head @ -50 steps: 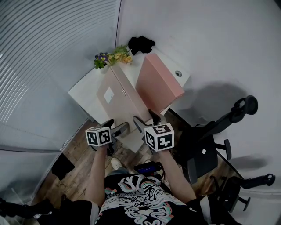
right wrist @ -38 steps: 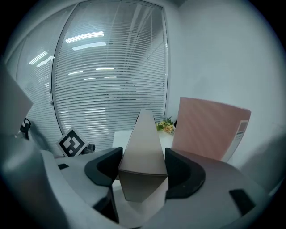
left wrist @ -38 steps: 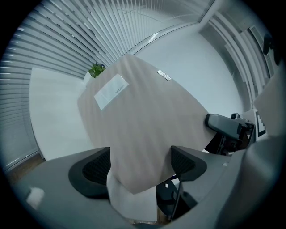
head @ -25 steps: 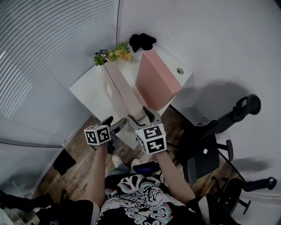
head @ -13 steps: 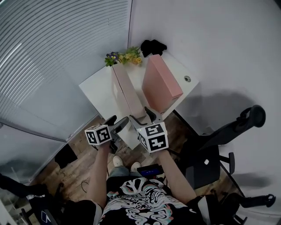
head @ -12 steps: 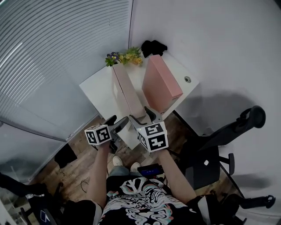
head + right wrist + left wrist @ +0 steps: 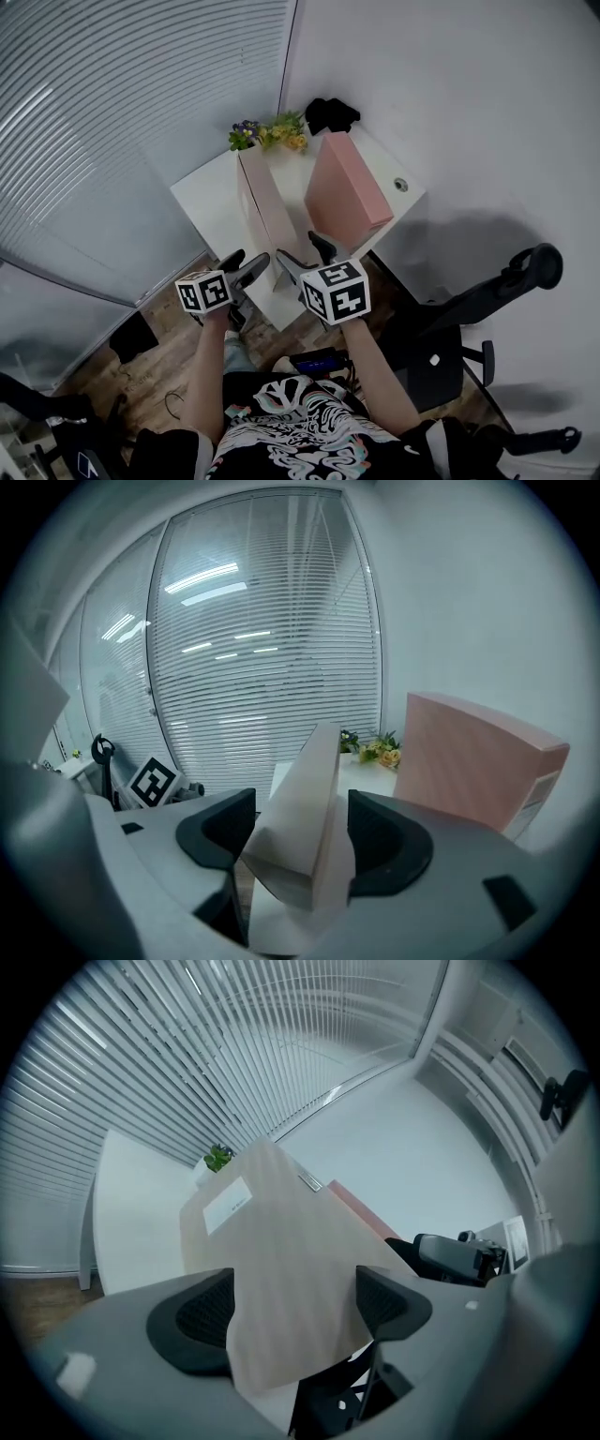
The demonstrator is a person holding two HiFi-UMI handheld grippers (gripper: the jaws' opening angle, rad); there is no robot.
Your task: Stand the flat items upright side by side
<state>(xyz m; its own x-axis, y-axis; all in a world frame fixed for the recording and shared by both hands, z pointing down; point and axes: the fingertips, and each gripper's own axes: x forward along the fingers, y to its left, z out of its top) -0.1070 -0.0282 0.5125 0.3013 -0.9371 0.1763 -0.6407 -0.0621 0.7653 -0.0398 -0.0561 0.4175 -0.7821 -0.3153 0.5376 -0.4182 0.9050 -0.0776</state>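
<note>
Holds beige box (image 7: 265,211) on long edge on white table (image 7: 208,202), leaning slightly. Pinches lower near corner with left gripper (image 7: 295,1302), pads pressed on both sides, labelled broad face toward its camera. Clamps narrow near end between jaws of right gripper (image 7: 300,832). Pink box (image 7: 345,192) upright on table just right of beige box, not touching. Flowers (image 7: 272,134) at table's far edge.

Left claw (image 7: 246,263) and right claw (image 7: 302,253) both clamped.
</note>
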